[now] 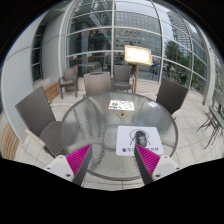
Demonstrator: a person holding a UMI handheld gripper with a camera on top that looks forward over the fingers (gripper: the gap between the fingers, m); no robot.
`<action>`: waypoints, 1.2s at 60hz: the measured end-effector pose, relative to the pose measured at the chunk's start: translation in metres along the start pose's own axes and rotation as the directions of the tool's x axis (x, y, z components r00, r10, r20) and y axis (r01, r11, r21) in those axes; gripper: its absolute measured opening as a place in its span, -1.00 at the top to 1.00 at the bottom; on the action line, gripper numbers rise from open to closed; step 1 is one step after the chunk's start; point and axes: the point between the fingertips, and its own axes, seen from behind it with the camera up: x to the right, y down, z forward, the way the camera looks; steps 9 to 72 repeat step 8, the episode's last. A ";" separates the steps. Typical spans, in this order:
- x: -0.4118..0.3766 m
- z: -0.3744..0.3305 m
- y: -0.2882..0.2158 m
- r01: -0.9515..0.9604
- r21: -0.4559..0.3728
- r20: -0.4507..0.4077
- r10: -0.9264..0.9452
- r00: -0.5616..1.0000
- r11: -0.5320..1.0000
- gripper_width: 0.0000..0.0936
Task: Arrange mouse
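A dark mouse [140, 136] lies on a white mouse pad [131, 141] on the round glass table [95, 125], toward the right side. My gripper [113, 156] hovers over the table's near edge with its two pink-padded fingers [79, 156] spread wide apart and nothing between them. The mouse lies just ahead of the right finger [148, 158], apart from it.
A small card or box [121, 105] rests near the table's middle. Grey chairs stand around the table: one at the left [38, 112], ones at the back [97, 84] and one at the right [171, 95]. A sign stand [138, 56] and a glass facade rise behind.
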 end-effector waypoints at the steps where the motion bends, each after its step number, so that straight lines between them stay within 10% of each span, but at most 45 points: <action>1: 0.000 0.000 0.001 0.001 0.000 0.001 -0.001 1.000 1.000 -0.83; 72: 0.000 -0.002 0.003 0.008 -0.006 0.001 -0.008 1.000 1.000 -0.83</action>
